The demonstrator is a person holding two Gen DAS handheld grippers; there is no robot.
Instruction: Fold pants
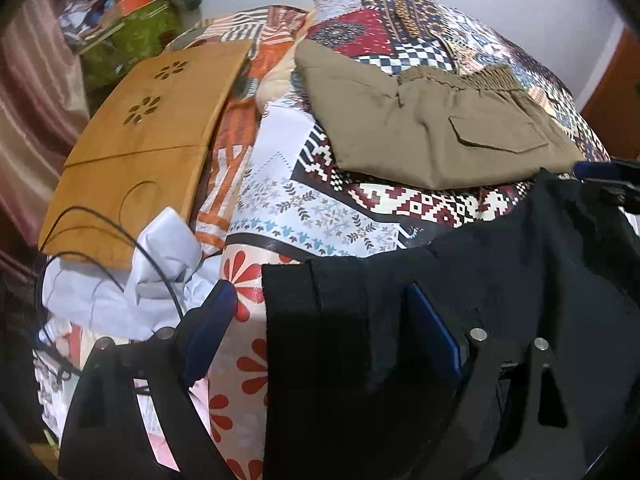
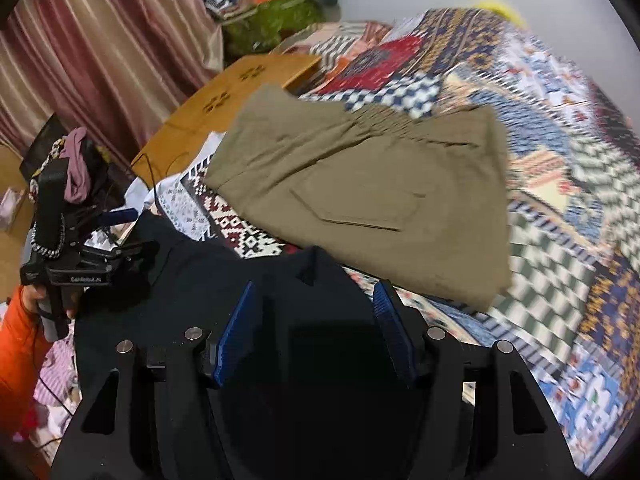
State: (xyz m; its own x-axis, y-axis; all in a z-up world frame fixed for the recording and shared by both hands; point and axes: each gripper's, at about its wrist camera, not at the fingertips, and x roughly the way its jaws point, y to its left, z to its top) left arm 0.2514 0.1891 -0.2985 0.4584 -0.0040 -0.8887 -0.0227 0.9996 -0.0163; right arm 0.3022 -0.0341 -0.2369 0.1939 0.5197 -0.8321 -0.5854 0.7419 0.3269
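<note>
Black pants (image 1: 500,288) lie at the near edge of the patterned bed, also in the right wrist view (image 2: 224,276). My left gripper (image 1: 316,332) is open, its blue fingers (image 1: 210,320) wide apart over the pants' left edge. My right gripper (image 2: 316,320) is open above the black fabric, blue fingers (image 2: 236,332) on either side of a raised fold. It shows at the right edge of the left wrist view (image 1: 608,180). The left gripper shows in the right wrist view (image 2: 120,232). Folded khaki pants (image 1: 436,128) lie beyond, also in the right wrist view (image 2: 360,200).
A wooden lap tray (image 1: 148,136) lies on the bed's left side, with crumpled pale cloth (image 1: 132,280) and a black cable (image 1: 120,236) near it. A green box (image 1: 132,36) of clutter stands at the back left. Striped curtains (image 2: 100,48) hang at left.
</note>
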